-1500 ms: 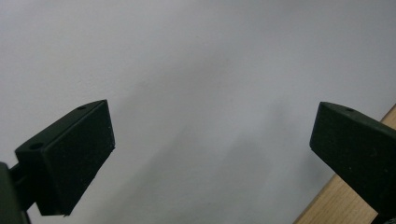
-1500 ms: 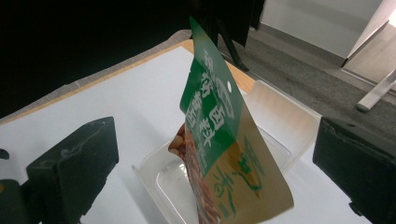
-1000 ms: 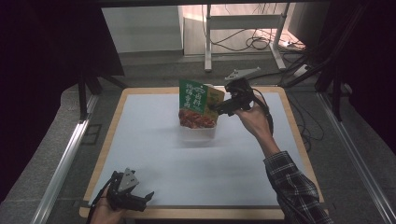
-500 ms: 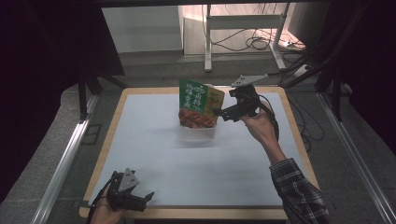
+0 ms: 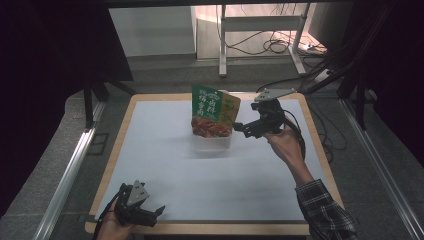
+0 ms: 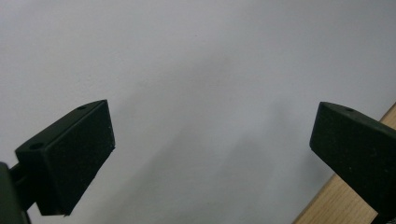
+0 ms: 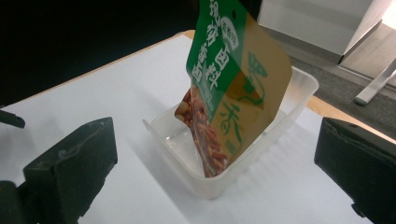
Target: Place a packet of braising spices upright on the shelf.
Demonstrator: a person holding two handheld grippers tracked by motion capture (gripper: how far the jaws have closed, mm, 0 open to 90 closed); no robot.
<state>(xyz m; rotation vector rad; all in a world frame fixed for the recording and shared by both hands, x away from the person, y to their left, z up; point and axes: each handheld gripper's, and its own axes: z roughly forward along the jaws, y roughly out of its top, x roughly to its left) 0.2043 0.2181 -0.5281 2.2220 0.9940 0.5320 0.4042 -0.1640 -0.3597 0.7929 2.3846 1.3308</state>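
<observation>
Nearest to me, I am holding the left gripper (image 5: 159, 210) low at the near left corner of the white surface (image 5: 165, 150), and its jaws are standing spread wide with nothing between them; in the left gripper view they are framing only bare white sheet and a sliver of the wooden edge (image 6: 345, 196).

Farther out, I am keeping the right gripper (image 5: 239, 127) just beside the snack pouch (image 5: 214, 110), on its right, with the jaws spread apart and not touching it (in the right gripper view the gap between them is wider than the pouch). The pouch is standing tilted in a clear plastic tray (image 7: 243, 158) at the middle of the far half of the surface, its lower end down inside the tray and its back leaning toward the tray's far wall.

I am judging the pouch to be light, thin and crinkly: the film will probably buckle under a hard squeeze, and the glossy face may be slippery. The flat sealed top edge looks to me like the best place to pinch, since the lower part is bulging with loose reddish snack pieces that could crush. The tray looks light too, so it may slide or tip if I drag the pouch sideways.

The green panel is carrying white Chinese characters and a small round badge; I cannot read them reliably, and I am seeing no Latin-letter brand.
</observation>
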